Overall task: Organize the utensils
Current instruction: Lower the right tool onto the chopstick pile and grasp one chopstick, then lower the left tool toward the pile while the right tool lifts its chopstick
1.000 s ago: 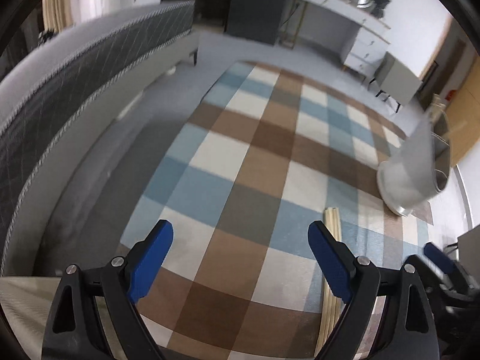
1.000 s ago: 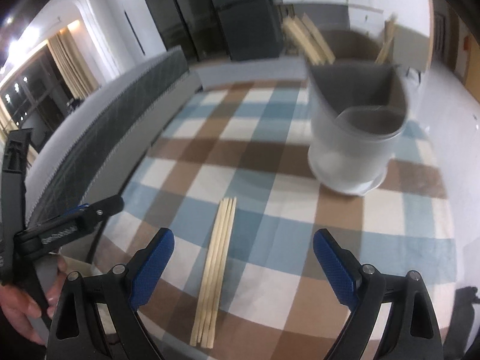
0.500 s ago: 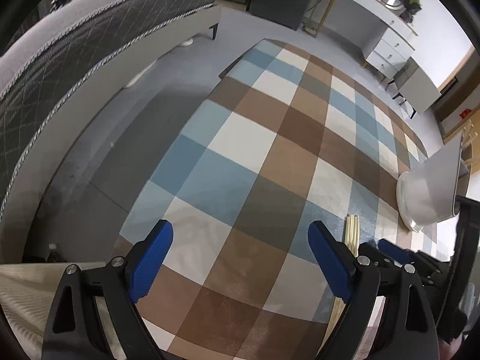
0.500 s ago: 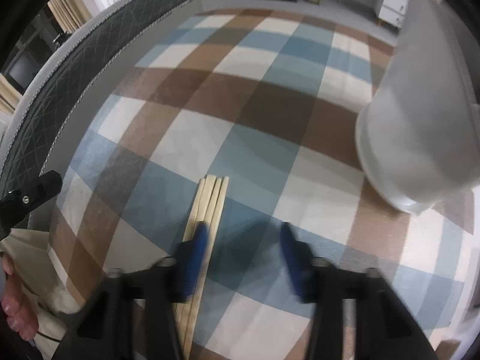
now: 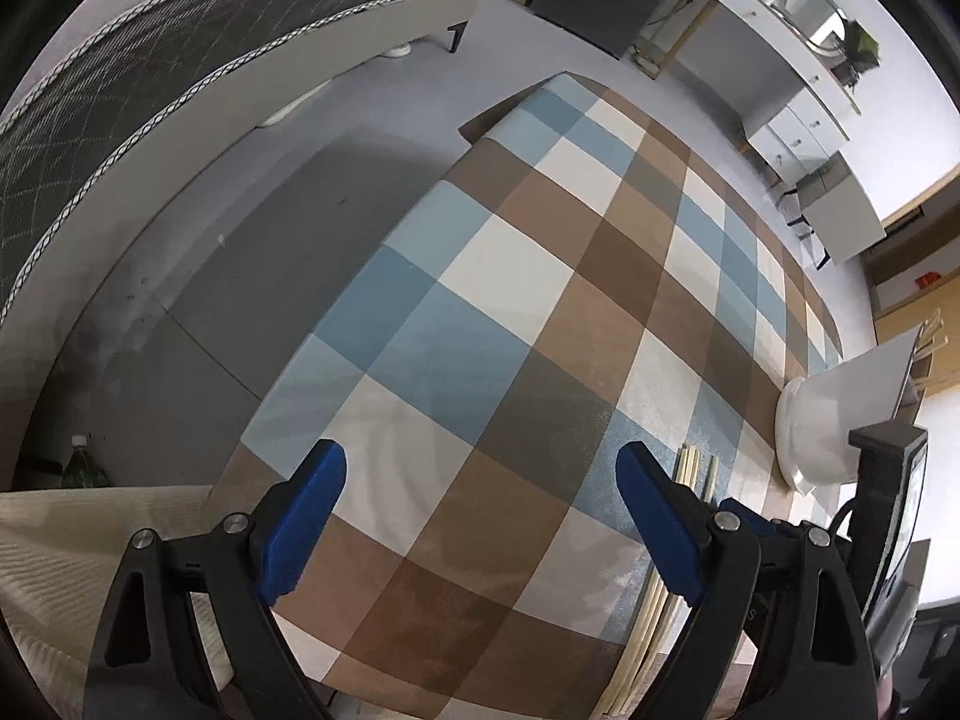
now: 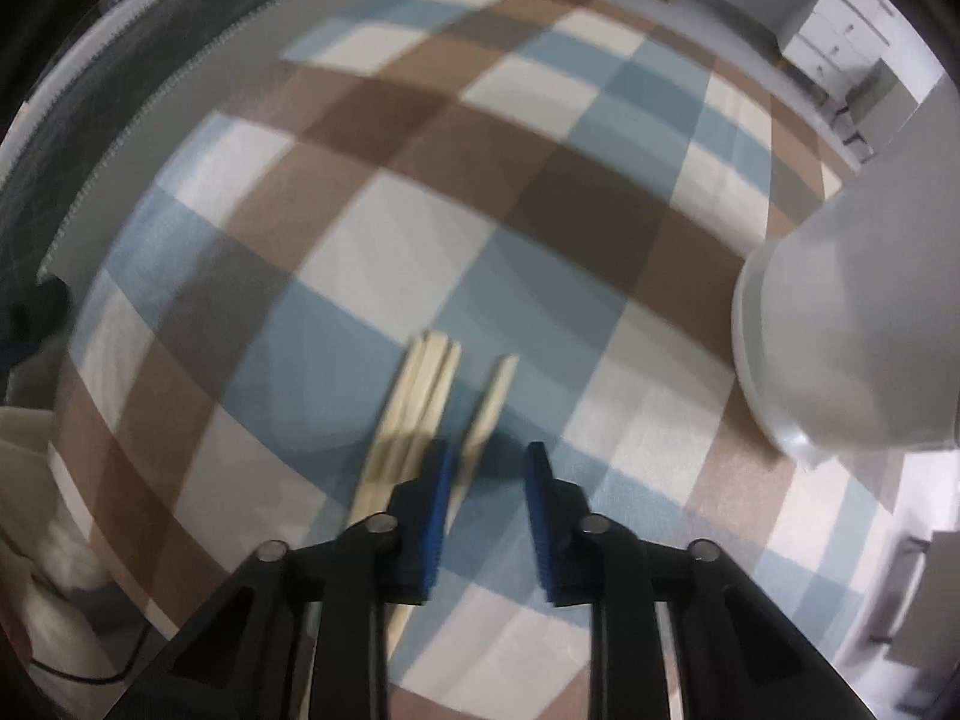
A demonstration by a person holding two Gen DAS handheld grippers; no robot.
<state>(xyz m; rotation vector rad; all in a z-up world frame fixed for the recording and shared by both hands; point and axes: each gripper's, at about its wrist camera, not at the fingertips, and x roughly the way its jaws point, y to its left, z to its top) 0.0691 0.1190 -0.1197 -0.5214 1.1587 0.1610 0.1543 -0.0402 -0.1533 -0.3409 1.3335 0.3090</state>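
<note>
On the checked cloth point(image 5: 528, 324) covering the worktop, wooden chopsticks point(image 6: 420, 396) lie near a white holder point(image 6: 840, 336). Right gripper point(image 6: 486, 468): fingers closing astride one separated chopstick point(image 6: 492, 402), not yet pressing. Left gripper point(image 5: 480, 516): fingers spread wide, empty. Beyond: grey floor point(image 5: 252, 276), quilted bed point(image 5: 120, 90), white drawers point(image 5: 804, 138).

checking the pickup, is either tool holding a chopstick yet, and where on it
Not yet. The right tool is closing around one chopstick near its middle, pads not pressing. The left tool is open, empty.

Pale wooden chopsticks point(image 6: 420, 402) flat on checked cloth point(image 6: 420, 228).
</note>
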